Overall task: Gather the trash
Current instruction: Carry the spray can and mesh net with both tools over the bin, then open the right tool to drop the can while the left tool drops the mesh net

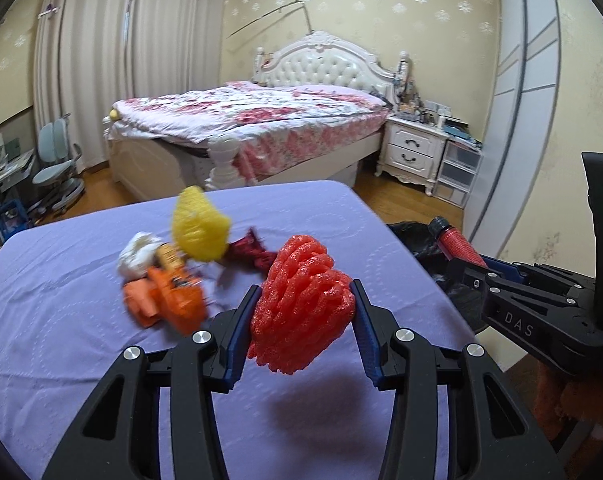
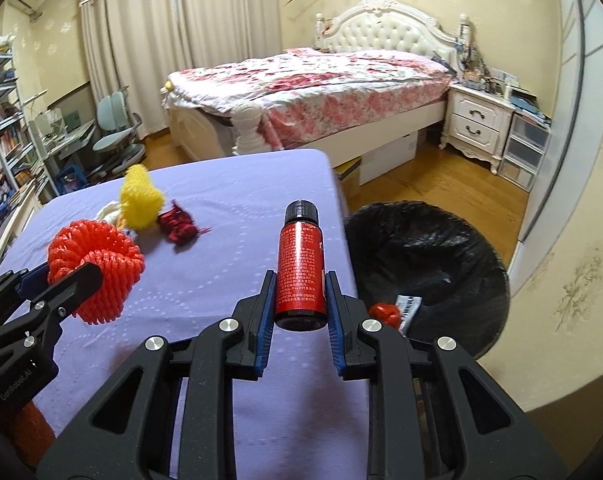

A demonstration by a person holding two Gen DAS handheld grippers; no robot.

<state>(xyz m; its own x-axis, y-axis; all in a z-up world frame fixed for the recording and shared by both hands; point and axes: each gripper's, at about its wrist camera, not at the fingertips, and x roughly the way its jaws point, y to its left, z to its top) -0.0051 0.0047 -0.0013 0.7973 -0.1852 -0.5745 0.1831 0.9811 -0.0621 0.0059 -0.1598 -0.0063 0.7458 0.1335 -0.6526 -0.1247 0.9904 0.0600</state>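
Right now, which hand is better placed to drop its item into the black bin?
Probably the right. Its tool holds the small red bottle with black cap at the table edge beside the black-lined trash bin. The left tool, gripping the red foam net sleeve, is farther away.

Left tool (image 1: pixel 303 320) tilted downward, pads clamped on load; right tool (image 2: pixel 301 300) tilted downward, gripping likewise.

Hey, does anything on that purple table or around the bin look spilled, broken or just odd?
Nothing spilled or broken. Crumpled litter sits loose on the purple table: a yellow foam net, white paper wad, orange wrapper. The black bin stands upright.
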